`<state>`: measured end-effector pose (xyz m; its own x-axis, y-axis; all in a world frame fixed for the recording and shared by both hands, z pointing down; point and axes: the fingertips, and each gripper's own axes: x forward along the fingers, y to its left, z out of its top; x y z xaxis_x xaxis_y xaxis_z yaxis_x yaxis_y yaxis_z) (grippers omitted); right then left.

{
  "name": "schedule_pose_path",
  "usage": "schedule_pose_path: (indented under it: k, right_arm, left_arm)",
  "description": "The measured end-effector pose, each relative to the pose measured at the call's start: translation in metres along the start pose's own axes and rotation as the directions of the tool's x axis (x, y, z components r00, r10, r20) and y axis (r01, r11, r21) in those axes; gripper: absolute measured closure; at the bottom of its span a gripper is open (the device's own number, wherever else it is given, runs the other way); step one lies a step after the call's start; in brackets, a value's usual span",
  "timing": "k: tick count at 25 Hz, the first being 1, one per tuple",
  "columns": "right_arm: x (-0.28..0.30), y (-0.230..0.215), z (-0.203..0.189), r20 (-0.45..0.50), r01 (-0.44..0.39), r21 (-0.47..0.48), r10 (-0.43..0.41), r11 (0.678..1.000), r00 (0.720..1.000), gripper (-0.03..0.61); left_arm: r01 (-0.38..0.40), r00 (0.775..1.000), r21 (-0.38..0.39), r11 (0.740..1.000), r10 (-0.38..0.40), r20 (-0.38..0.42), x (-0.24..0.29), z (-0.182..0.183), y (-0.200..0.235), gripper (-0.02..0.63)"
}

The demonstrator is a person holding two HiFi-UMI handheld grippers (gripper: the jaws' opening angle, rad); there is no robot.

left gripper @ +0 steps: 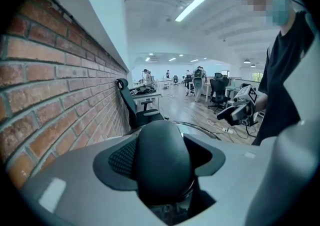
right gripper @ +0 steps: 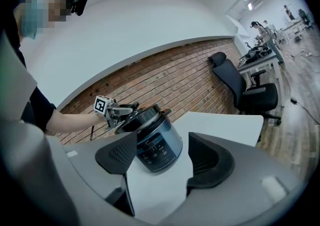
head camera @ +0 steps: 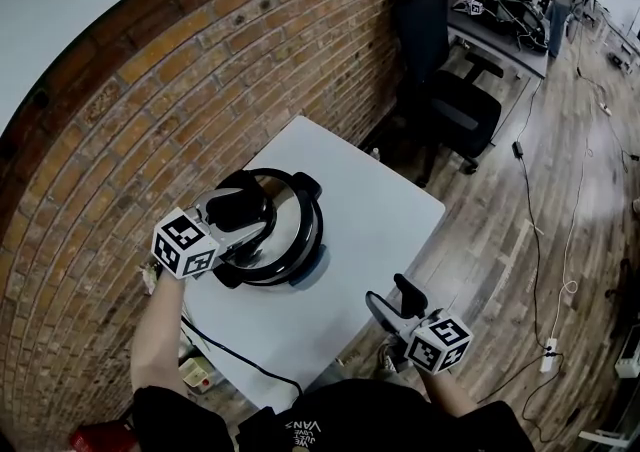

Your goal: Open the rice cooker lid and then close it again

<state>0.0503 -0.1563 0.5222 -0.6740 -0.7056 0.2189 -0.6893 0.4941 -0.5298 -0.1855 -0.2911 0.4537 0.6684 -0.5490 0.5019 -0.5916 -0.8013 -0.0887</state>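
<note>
Lid [head camera: 292, 223] handle [left gripper: 162, 162] fills the left gripper's [head camera: 243, 212] wide jaws atop the cooker [right gripper: 157, 145]; right gripper [head camera: 391, 297] gapes empty.

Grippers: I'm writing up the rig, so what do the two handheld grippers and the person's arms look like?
The left gripper and right gripper match: grey bodies, two broad jaws lined with black dotted pads. Each carries a white cube printed with black square markers. The person wears a black short-sleeved T-shirt, forearms bare.
</note>
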Motion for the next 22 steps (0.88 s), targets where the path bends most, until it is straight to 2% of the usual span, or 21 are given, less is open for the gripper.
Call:
schedule_pose_path:
  k: [7,15,22]
  right_arm:
    - [0.002,0.001,-0.002,-0.013,0.002,-0.002,-0.002,1.0,1.0,0.267]
    - [-0.002,-0.002,-0.001,0.002,0.016,0.003,-0.016,1.0,1.0,0.267]
    - [-0.005,-0.002,0.0,0.006,0.021,0.007,-0.021,1.0,1.0,0.267]
  left_arm:
    - [0.081,0.996,0.102,0.991,-0.077,-0.039,0.012,0.001,-0.013,0.328]
    - [0.144,0.99,0.091,0.985,-0.143,-0.012,0.013,0.002,-0.008,0.328]
    - [0.152,0.988,0.061,0.987,-0.152,-0.002,0.01,0.002,-0.003,0.328]
